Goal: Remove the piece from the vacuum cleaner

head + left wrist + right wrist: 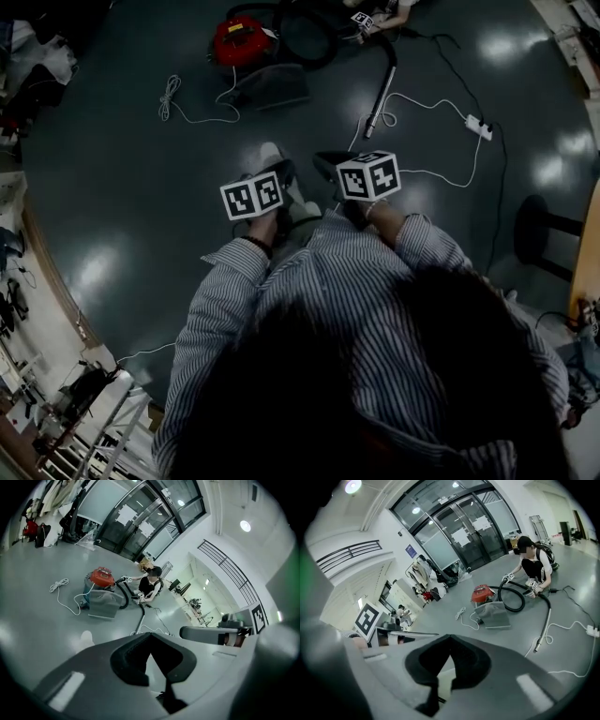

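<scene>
The red vacuum cleaner (240,39) stands on the dark floor far ahead of me, with a grey piece (272,86) leaning at its front. Its black hose (305,42) loops to a metal wand (382,89) that lies on the floor. The left gripper view shows the red vacuum cleaner (102,577) and grey piece (103,607); so does the right gripper view, at vacuum cleaner (483,593) and grey piece (493,614). My left gripper (277,172) and right gripper (326,162) are held side by side near my body. Both are shut and hold nothing, far short of the vacuum.
A person (532,569) crouches behind the vacuum, handling the hose with a marker-cube gripper (364,19). A white cord (173,98) lies left of the vacuum; another runs to a power strip (478,126). A black stool (536,230) stands at the right. My white shoe (272,155) is below.
</scene>
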Demonstrator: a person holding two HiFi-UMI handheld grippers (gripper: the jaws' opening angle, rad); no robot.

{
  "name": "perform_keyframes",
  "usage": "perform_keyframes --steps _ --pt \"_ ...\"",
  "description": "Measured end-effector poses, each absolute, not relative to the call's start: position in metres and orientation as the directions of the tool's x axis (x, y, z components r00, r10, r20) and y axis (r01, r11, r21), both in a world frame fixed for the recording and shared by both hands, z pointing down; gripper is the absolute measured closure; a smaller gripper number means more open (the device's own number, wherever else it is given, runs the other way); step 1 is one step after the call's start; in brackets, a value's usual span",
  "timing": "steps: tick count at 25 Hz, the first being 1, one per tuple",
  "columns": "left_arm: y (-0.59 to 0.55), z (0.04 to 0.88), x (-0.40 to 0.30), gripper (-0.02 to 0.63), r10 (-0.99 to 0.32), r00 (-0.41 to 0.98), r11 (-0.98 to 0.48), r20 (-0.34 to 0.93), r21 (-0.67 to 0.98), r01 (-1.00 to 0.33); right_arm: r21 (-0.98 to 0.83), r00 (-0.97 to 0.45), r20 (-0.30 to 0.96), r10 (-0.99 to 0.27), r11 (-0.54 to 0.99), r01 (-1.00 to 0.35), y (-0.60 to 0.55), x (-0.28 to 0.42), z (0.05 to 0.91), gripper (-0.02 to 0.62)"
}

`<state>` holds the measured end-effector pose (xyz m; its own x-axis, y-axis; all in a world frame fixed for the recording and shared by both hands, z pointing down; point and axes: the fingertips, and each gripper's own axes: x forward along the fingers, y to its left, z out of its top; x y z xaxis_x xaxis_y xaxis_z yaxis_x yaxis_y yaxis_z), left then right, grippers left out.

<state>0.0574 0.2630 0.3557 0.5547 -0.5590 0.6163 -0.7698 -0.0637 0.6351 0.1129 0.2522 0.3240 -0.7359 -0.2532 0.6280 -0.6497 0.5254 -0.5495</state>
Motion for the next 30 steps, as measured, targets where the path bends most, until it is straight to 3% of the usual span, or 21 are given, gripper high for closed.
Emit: perform_keyframes --steps 15,20,30 --pt "0.09 0.394 -0.019 0.6 -0.487 0.605 -0.008 0.631 0.689 -0.725 -0.528 -0.674 0.695 -0.25 0.459 -0.714 0.073 0.046 0.355 0.595" --pt "0.027 0.396 -0.044 0.6 -0.459 0.639 -0.052 0.617 0.699 -0.713 -0.532 -0.649 0.713 -0.266 0.398 -0.747 0.011 0.016 0.362 0.595" --pt "-0.034 0.44 -0.068 0.6 -0.411 0.624 -0.03 0.665 0.674 -0.738 -0.507 -0.611 0.752 -0.247 0.376 -0.776 -0.061 -0.007 0.405 0.595"
